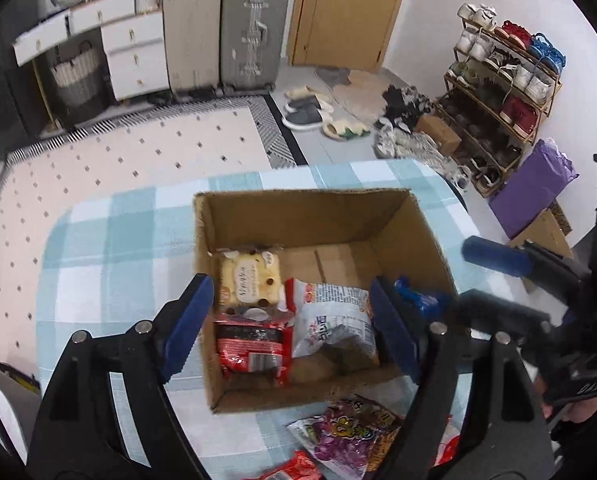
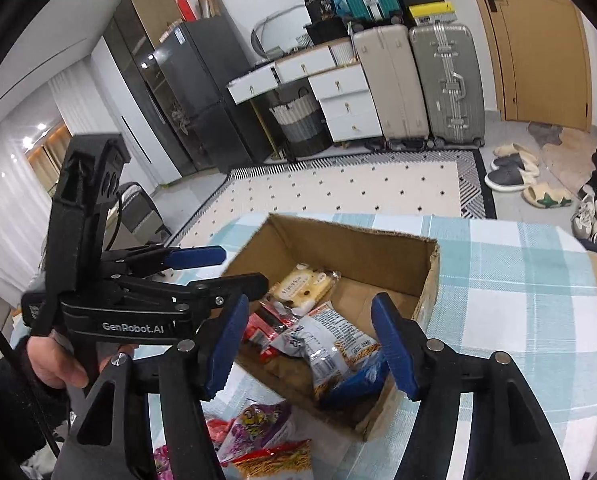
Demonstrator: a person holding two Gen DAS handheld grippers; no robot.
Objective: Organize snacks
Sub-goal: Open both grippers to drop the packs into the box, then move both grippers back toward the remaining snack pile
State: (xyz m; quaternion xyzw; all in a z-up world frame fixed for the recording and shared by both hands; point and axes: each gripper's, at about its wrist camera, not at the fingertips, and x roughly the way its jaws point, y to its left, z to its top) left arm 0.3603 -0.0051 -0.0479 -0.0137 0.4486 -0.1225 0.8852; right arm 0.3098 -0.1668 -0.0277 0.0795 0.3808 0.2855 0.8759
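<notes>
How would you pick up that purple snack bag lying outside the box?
Pinch the purple bag by its flat near edge, coming down from above on the side away from the box. It lies flat and crinkly on the table, so a sealed edge probably gives thin grip.

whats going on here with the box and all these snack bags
A person is sorting snacks into a cardboard box on a checked tablecloth, a pair of tongs in each hand. Both the left tongs and right tongs hover open and empty above the box. A yellow biscuit pack, red packet, white bag and blue packet are inside; a purple bag waits outside.
</notes>
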